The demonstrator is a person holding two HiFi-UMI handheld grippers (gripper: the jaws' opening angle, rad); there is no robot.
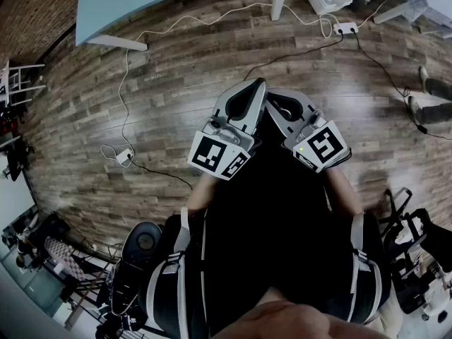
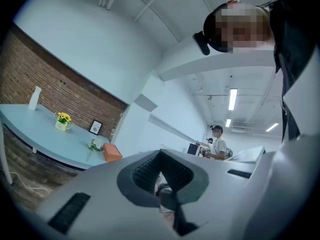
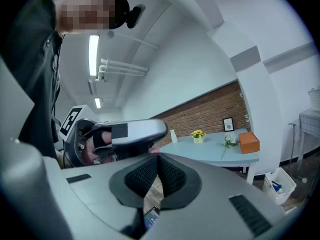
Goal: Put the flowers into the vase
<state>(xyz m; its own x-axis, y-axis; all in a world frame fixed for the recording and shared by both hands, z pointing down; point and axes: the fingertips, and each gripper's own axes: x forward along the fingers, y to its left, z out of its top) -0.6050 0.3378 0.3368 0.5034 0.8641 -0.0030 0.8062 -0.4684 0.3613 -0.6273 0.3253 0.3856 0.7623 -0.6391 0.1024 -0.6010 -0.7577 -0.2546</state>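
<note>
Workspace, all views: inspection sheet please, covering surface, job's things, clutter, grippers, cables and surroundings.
Surface: blue table, well away from both grippers.
Job's things: loose flowers lying on the table; what looks like a white vase upright near its other end; a pot of yellow flowers between them.
Clutter: orange box beside the loose flowers; framed picture by the wall.
Grippers: left gripper and right gripper both shut, empty, held side by side.
Cables: cables across the floor to a power strip.
Surroundings: wood floor, brick wall, white bin, a person in the background.
</note>
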